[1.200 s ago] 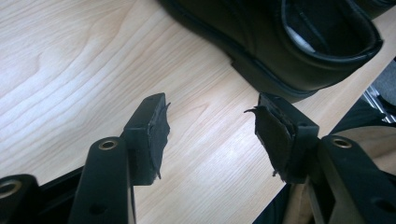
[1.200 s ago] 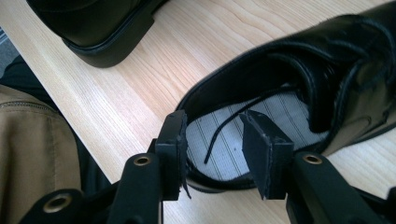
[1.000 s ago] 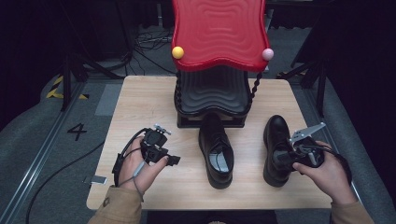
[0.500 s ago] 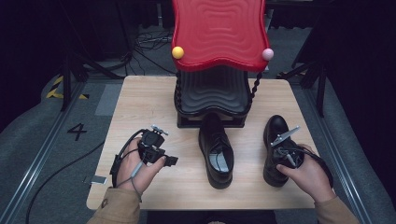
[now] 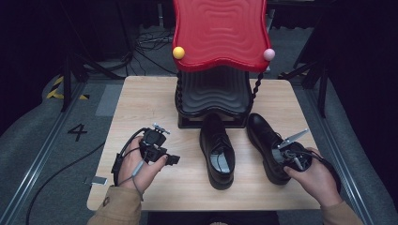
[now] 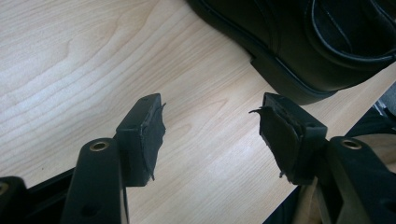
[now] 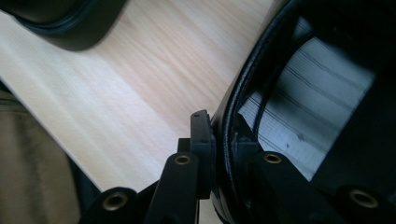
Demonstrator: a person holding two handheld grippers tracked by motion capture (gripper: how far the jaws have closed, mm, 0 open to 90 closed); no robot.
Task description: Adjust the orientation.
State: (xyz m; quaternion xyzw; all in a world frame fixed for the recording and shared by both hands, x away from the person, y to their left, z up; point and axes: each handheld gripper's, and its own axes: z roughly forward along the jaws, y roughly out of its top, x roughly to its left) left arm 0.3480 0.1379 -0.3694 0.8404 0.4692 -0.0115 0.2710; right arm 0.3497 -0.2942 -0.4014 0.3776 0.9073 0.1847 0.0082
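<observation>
Two black leather shoes stand on the wooden table [image 5: 141, 103], toes toward the rack. On the right shoe [image 5: 263, 136], my right gripper [image 5: 283, 159] has just been closing and is shut on the heel rim. In the right gripper view one jaw of that gripper [image 7: 219, 135] is outside the rim [image 7: 238, 100] and the other inside, above the pale insole [image 7: 313, 98]. My left gripper [image 5: 171, 159] hovers open and empty to the left of the middle shoe [image 5: 217, 154]. Its pads [image 6: 148, 123] stand apart over bare wood, with that shoe's heel [image 6: 299, 51] just ahead.
A rack with a red wavy top shelf [image 5: 220, 33] and a black lower shelf [image 5: 213, 93] stands at the table's back centre, a yellow ball [image 5: 178, 52] and a pink ball [image 5: 268, 54] at its corners. Dark floor and stands surround the table.
The right hand has shifted a little left onto the right shoe's heel, and its jaws have closed on the rim. The left hand has kept still.
</observation>
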